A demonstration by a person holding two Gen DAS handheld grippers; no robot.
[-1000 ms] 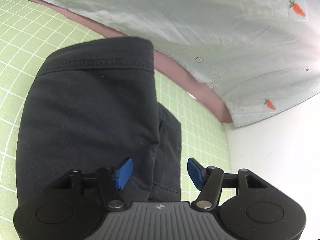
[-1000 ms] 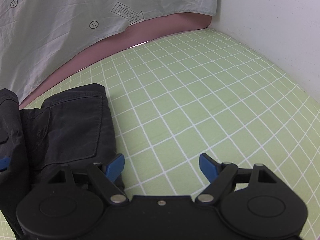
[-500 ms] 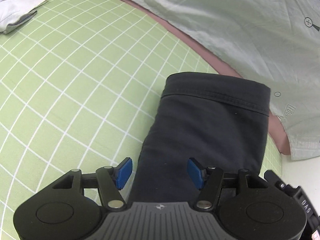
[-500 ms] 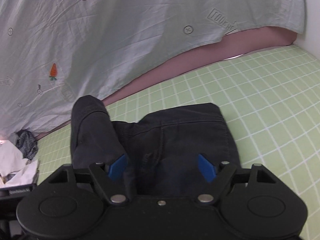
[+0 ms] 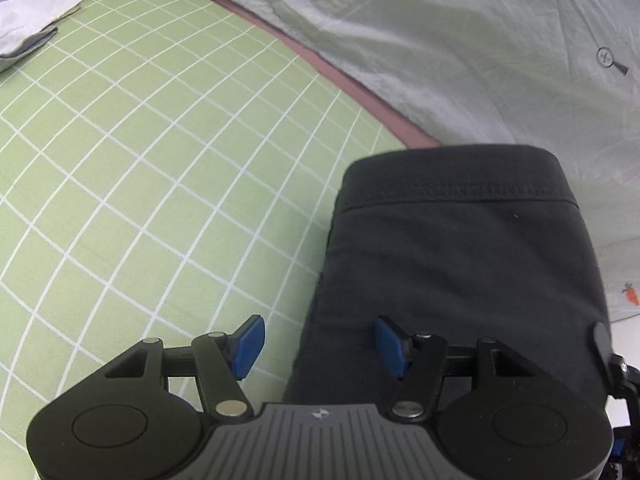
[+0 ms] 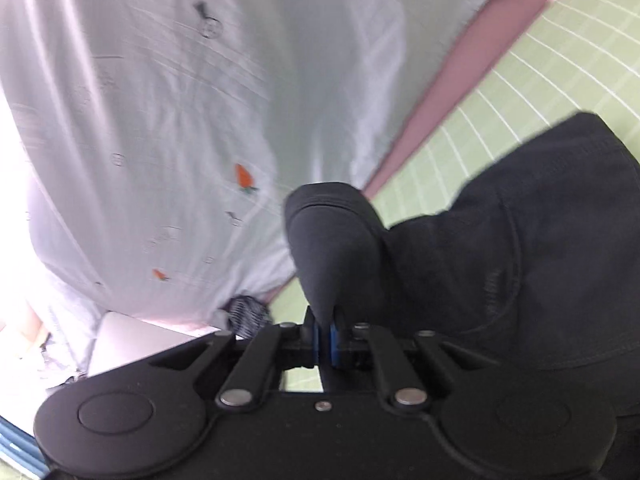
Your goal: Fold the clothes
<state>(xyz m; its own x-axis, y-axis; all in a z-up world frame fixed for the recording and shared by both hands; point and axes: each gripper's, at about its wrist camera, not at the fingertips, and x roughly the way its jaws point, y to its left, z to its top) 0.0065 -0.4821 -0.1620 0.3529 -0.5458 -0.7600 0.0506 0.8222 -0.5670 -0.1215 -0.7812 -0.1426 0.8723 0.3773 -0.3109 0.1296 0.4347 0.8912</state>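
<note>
One dark garment, two grippers

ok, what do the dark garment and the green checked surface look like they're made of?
Dark garment: looks like a matte woven cotton twill, fairly heavy; a stitched hem and thick, rounded folds show. Could be trousers or shorts.
Green checked surface: soft printed fabric, probably a bed sheet; matte, with white grid lines that bend slightly. Fibre can't be told.

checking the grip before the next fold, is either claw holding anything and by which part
The right claw is shut on a pinched fold of the black garment. The left claw is open over the garment's near edge, holding nothing.
</note>
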